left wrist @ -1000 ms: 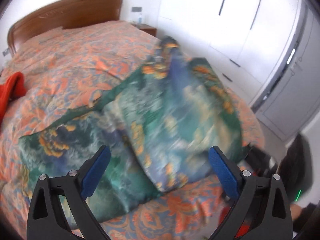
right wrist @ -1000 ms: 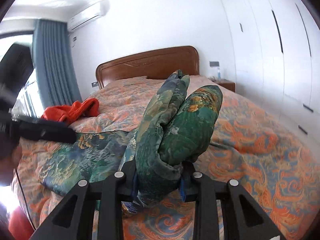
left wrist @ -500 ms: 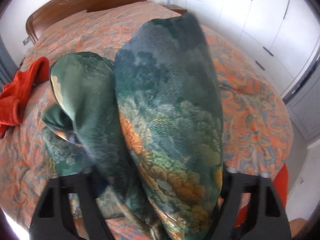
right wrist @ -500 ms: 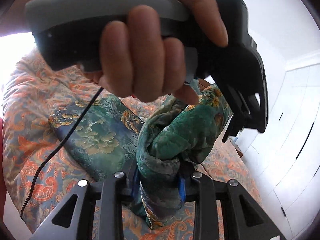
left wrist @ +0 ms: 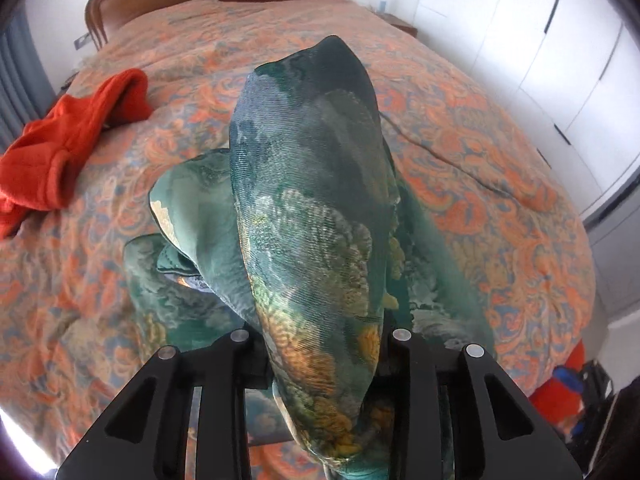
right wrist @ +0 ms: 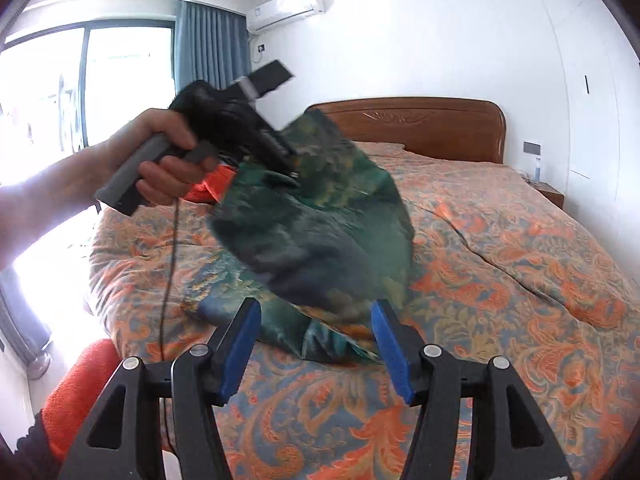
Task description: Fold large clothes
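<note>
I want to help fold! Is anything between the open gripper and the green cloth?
Nothing visible. The right gripper is open, and only patterned bedspread lies between it and the green cloth, which the left gripper holds up.

Setting: home bedroom. Evidence: double bed (right wrist: 500, 264) under an orange-and-blue paisley bedspread (left wrist: 460, 128), carved wooden headboard (right wrist: 420, 128), bedside table (right wrist: 550, 194) against the wall. White built-in wardrobe doors (left wrist: 560, 40) along one side. Wall-mounted air conditioner (right wrist: 286, 6) above blue curtains (right wrist: 210, 52), beside a large bright window (right wrist: 80, 88)
</note>
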`<action>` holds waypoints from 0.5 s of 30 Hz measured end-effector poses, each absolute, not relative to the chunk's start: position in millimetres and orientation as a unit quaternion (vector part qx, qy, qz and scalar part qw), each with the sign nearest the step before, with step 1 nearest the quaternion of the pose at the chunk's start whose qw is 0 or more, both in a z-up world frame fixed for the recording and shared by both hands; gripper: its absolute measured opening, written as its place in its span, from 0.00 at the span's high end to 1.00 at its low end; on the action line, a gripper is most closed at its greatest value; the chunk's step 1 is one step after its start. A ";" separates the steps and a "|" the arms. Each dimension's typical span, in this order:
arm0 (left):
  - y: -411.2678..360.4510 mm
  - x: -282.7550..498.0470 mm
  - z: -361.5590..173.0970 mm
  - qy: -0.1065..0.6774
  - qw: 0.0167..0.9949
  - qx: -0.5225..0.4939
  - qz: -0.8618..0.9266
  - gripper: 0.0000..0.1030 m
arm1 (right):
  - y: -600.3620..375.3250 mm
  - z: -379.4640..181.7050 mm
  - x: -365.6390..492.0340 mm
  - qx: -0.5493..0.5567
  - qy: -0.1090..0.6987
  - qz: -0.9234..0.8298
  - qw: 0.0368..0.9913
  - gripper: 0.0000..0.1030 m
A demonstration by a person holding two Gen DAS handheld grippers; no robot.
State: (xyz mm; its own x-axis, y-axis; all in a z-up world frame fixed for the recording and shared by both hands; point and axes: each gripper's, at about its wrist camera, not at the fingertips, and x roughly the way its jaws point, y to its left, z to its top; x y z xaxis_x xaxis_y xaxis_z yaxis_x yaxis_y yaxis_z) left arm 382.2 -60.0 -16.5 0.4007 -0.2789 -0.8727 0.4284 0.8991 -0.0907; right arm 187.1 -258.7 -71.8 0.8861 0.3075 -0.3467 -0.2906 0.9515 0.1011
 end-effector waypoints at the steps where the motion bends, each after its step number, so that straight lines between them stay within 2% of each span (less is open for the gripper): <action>1: -49.4 385.6 -21.7 0.507 0.834 0.070 -0.205 0.68 | -263.8 -72.7 194.7 0.024 0.194 0.145 0.970 0.55; 2: -38.2 389.9 -28.2 0.511 0.835 0.065 -0.196 0.68 | -266.3 -73.7 202.1 0.029 0.202 0.143 0.968 0.60; 5: -10.8 394.5 -43.7 0.520 0.835 0.048 -0.173 0.67 | -267.4 -71.0 232.4 0.037 0.218 0.143 0.965 0.66; 11: 23.9 404.0 -66.6 0.530 0.834 0.021 -0.154 0.65 | -227.9 -62.3 297.0 0.023 0.232 0.185 0.955 0.67; 15: 39.3 409.0 -83.0 0.525 0.839 0.030 -0.142 0.63 | -189.3 -86.9 342.4 -0.010 0.280 0.211 0.936 0.70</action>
State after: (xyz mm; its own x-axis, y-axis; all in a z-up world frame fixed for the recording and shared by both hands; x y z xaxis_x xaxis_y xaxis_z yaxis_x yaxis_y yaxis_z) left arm 409.0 39.3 -83.0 0.4088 -0.2070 -0.8889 0.2705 0.9577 -0.0986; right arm 342.4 -189.3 -86.9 0.7537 0.3898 -0.5292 -0.4013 0.9106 0.0991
